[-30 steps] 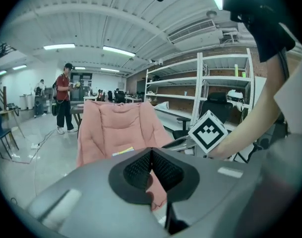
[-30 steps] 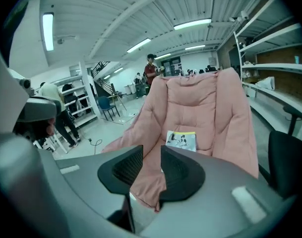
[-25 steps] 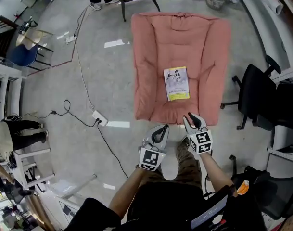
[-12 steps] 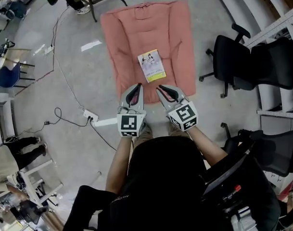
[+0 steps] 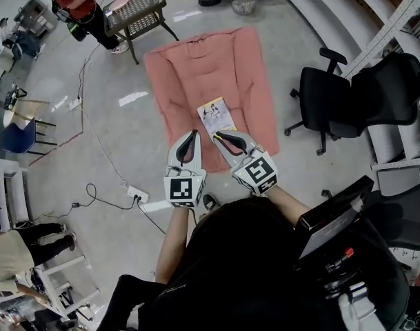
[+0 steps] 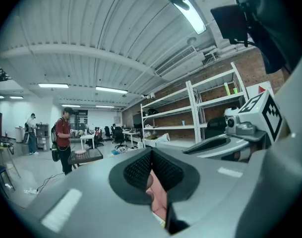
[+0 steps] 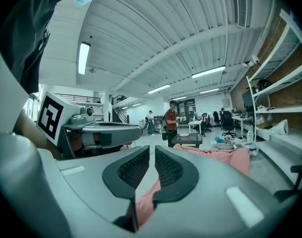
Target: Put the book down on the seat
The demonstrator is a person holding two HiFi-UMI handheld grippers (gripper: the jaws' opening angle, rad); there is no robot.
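The book (image 5: 217, 116) is lying flat on the pink seat (image 5: 189, 74), cover up, towards the near right part of the cushion. Neither of your grippers is touching it, so the put-down is looking finished.

Judging by its look, you are dealing with a thin paperback: light, floppy when held by one corner, and probably slick on its glossy cover. If you are going back for it, take it along the spine or a long edge, not a corner, so the pages are not fanning or sagging. The soft cushion is likely giving enough for you to press one jaw under the edge.

You are holding both grippers up in front of your chest, side by side and near each other, pointing about level and away from you. In the head view they are sitting over the near edge of the seat, well clear above the book.

The left gripper (image 5: 191, 134) is carrying nothing, and its jaws are meeting at the tips. The right gripper (image 5: 218, 136) has just been closing its jaws; they are standing with only a narrow slit between the pads, and nothing is in that slit, only the seat far behind it.
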